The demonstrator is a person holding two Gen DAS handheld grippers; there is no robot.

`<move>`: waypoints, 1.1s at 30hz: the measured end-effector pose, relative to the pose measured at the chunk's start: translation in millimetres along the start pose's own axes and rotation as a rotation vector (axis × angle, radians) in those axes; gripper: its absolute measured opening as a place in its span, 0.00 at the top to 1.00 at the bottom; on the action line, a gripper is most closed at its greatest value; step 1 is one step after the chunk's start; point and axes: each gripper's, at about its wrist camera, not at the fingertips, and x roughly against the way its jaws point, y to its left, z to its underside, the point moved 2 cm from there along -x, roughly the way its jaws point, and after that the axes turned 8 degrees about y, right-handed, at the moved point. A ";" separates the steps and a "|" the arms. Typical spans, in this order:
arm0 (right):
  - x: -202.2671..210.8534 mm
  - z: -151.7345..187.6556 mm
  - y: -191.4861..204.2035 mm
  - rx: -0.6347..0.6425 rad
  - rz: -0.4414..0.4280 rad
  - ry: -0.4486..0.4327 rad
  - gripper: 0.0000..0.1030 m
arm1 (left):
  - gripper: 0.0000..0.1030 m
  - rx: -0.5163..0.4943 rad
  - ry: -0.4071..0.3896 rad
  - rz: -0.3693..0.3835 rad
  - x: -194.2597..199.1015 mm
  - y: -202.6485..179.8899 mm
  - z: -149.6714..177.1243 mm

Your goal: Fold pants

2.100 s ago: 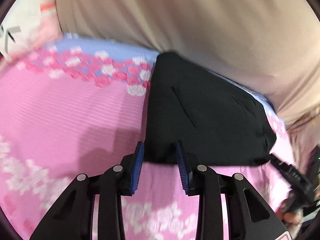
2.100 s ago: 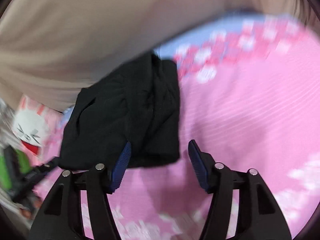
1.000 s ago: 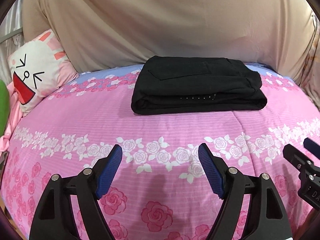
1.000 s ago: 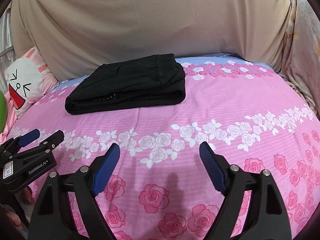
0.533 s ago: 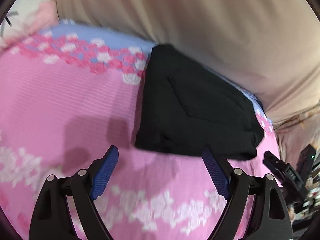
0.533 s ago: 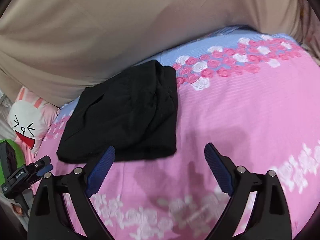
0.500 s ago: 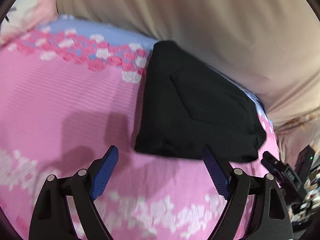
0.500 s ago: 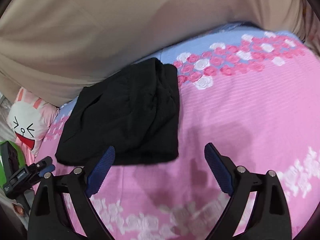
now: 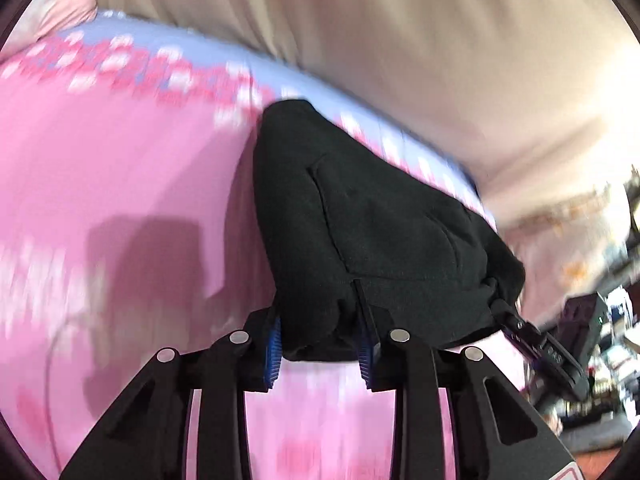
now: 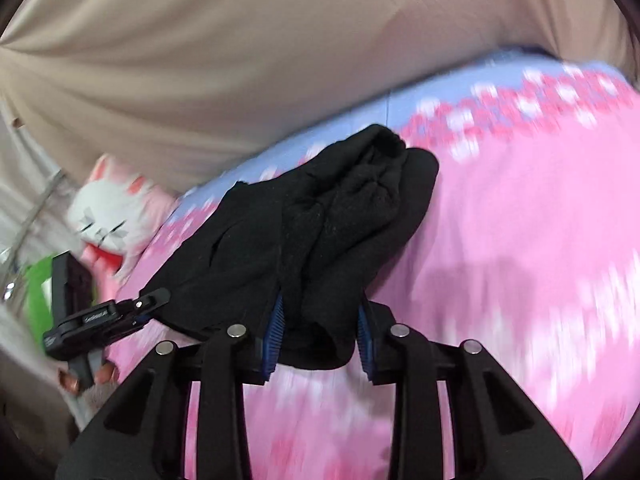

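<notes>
Black pants [image 9: 372,220], folded into a thick bundle, sit on pink rose-print bedsheet [image 9: 120,152] near the beige curtain [image 9: 400,40]. Left gripper [image 9: 320,344] has its blue pads clamped on the near left corner of the bundle; right gripper [image 10: 318,334] pinches the near right corner w/ layers bunched btwn pads. Bunny pillow [image 10: 112,204] lies off to the left.

Both tools [image 9: 320,344] [image 10: 320,334] clamped, level.
</notes>
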 end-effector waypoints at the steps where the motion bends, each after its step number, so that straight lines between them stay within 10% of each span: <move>1: 3.6 19.0 -2.9 -0.009 0.005 0.019 0.68 | 0.72 -0.001 0.016 -0.007 3.3 0.0 18.5; 8: -4.3 59.0 -35.0 -0.150 -0.003 0.043 0.18 | 0.28 0.047 0.000 -0.040 -4.8 7.9 67.4; 10: -14.0 47.5 -36.8 -0.141 -0.013 0.019 0.23 | 0.28 0.066 -0.012 -0.032 -15.3 11.6 53.7; 12: -28.5 34.9 -36.1 -0.143 -0.041 0.025 0.55 | 0.31 0.075 -0.029 -0.004 -24.3 13.2 40.8; 15: -16.6 21.0 -11.4 -0.060 0.008 -0.049 0.70 | 0.69 0.053 -0.054 0.015 -16.5 -2.5 26.4; 24: 83.7 -67.8 55.7 0.169 -0.046 -0.412 0.65 | 0.73 -0.222 -0.388 -0.003 93.8 -95.3 -30.3; 26: 60.3 -86.5 40.1 0.154 -0.007 -0.382 0.46 | 0.63 -0.237 -0.399 -0.085 78.0 -96.8 -44.0; 27: 42.0 -92.3 24.6 0.126 0.037 -0.343 0.32 | 0.43 -0.222 -0.389 -0.126 64.6 -90.2 -51.2; 30: -9.2 -78.9 -28.5 0.002 0.224 -0.231 0.38 | 0.32 -0.169 -0.312 -0.303 9.0 -57.9 -51.2; 33: -21.8 -50.0 -46.5 -0.033 0.218 -0.201 0.39 | 0.33 -0.139 -0.219 -0.359 -30.5 -31.3 -35.1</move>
